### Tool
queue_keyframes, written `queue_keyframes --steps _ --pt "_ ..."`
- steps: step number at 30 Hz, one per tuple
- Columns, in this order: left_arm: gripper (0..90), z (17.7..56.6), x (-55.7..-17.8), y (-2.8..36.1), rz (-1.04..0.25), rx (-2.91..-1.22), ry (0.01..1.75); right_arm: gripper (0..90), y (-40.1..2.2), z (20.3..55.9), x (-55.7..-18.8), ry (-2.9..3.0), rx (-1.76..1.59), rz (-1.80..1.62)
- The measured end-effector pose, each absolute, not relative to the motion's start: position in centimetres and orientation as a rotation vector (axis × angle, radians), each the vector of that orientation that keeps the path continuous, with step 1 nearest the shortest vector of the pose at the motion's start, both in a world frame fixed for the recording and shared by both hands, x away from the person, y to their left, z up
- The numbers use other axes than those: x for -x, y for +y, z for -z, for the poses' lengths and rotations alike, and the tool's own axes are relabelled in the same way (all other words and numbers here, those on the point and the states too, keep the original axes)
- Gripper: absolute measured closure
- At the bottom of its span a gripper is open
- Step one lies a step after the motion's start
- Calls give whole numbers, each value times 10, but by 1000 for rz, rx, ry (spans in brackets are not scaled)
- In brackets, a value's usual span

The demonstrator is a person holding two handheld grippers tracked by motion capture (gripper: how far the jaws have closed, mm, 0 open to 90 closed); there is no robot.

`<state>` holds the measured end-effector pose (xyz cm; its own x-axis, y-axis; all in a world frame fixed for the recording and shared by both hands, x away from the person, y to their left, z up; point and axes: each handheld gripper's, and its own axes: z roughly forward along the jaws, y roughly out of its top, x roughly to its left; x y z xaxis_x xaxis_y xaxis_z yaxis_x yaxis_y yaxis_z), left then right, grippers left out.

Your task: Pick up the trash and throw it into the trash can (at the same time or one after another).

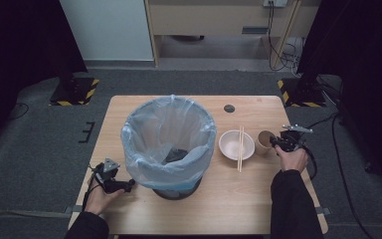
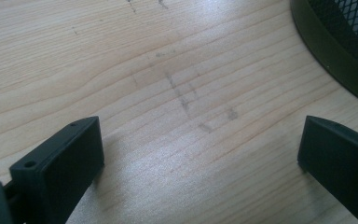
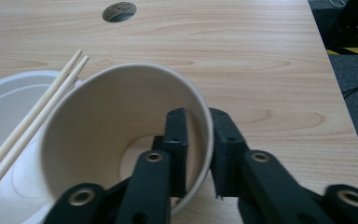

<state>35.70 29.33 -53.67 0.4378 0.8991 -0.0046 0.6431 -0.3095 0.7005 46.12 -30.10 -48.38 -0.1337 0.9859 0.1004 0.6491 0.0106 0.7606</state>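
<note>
A brown paper cup [image 1: 265,141] [image 3: 121,135] stands at the right of the table, beside a white bowl [image 1: 236,144] [image 3: 9,116]. My right gripper [image 1: 278,143] [image 3: 199,135] is shut on the cup's rim, one jaw inside the cup and one outside. A pair of chopsticks [image 1: 240,148] [image 3: 32,116] lies across the bowl. A bin with a blue liner [image 1: 169,142] stands in the middle of the table. My left gripper [image 1: 128,185] [image 2: 200,149] rests open on the wood beside the bin's dark base [image 2: 335,51], nothing between its jaws.
A round cable hole [image 1: 229,108] [image 3: 119,11] sits in the table [image 1: 229,199] behind the bowl. The table's right edge runs close to the cup. Dark stands with striped bases [image 1: 74,92] flank the table on the floor.
</note>
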Motion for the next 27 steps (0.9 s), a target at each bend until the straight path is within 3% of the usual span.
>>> queue_keyframes --steps 27 --pt "0 537 -357 293 -522 -2066 1284 830 -318 447 -424 1658 -1598 -1210"
